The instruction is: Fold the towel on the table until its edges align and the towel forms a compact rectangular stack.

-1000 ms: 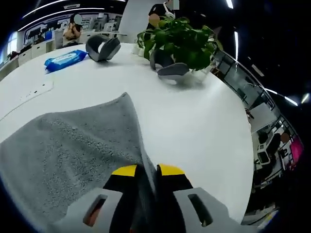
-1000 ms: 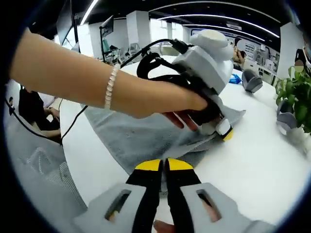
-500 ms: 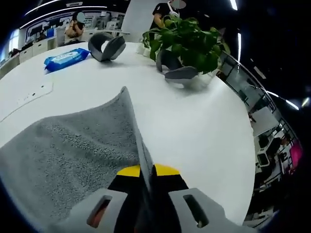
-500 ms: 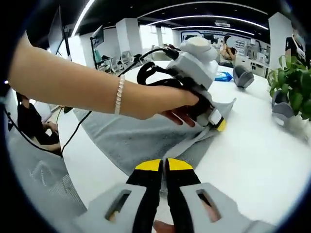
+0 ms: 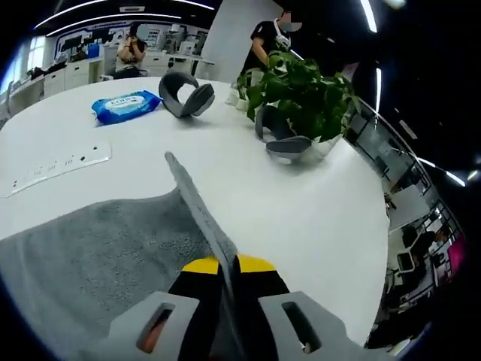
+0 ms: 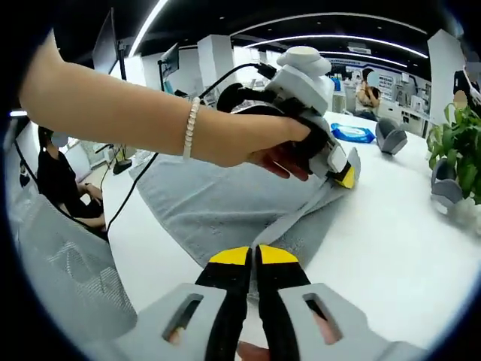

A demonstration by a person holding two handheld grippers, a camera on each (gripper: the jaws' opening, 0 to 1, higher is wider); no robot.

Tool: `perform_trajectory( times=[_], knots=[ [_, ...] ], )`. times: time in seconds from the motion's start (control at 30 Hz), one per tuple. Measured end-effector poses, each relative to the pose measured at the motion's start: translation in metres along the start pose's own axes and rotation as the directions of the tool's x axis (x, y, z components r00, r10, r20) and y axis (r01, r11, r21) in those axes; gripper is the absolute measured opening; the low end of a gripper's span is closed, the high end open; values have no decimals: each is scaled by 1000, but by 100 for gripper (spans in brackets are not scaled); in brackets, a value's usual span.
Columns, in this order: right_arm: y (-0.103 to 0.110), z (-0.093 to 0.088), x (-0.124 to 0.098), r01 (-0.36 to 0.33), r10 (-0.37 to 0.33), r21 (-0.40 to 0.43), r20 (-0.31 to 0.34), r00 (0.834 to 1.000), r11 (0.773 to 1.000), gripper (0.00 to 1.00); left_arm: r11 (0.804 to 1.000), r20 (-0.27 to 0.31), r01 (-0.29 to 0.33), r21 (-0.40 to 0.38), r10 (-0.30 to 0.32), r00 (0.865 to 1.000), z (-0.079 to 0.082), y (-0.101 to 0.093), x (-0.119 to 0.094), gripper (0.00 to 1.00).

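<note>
A grey towel (image 5: 90, 248) lies on the white table (image 5: 301, 203), its right edge lifted into a raised flap. My left gripper (image 5: 228, 265) is shut on that edge, and the cloth runs up between its yellow-tipped jaws. In the right gripper view the same towel (image 6: 218, 203) spreads under a person's arm, with the left gripper (image 6: 344, 174) holding one corner above the table. My right gripper (image 6: 253, 256) is shut on the towel's near edge.
A potted green plant (image 5: 301, 83) stands at the far side, with two grey curved objects (image 5: 188, 96) (image 5: 282, 139) beside it. A blue wipes pack (image 5: 126, 105) lies far left. A power strip (image 5: 52, 167) is at left. Seated people and chairs surround the table edge (image 6: 135, 248).
The left gripper has lifted its towel edge higher, so the flap now stands well above the table. The right gripper stays shut on the near edge.
</note>
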State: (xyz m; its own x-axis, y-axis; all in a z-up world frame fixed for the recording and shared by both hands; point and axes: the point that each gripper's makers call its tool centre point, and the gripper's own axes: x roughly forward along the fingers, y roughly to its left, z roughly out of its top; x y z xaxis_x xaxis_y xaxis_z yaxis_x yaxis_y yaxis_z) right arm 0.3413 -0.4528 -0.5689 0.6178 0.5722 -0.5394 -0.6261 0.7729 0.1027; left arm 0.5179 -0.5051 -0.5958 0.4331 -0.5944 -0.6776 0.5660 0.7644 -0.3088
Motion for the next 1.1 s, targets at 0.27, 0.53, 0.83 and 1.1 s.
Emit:
perform_trajectory(
  times=[0.27,0.53,0.83,1.1],
  knots=[
    [12,9,-9,-24,24,-48,-2,1000,999,0,999,69,-36,-25,38,997,21,16,-32,2],
    [19,32,-17,-23,22,10,44,999,1000,0,998,99,-65,-4,65,993,30,28,-50,3],
    [49,62,-19,-28,29,-15,75,997,1000,0,996,131,-79,-27,82,988,41,52,-79,3],
    [79,84,-7,-31,38,-101,68,997,994,0,995,166,-89,-44,95,982,49,77,-114,3]
  ],
)
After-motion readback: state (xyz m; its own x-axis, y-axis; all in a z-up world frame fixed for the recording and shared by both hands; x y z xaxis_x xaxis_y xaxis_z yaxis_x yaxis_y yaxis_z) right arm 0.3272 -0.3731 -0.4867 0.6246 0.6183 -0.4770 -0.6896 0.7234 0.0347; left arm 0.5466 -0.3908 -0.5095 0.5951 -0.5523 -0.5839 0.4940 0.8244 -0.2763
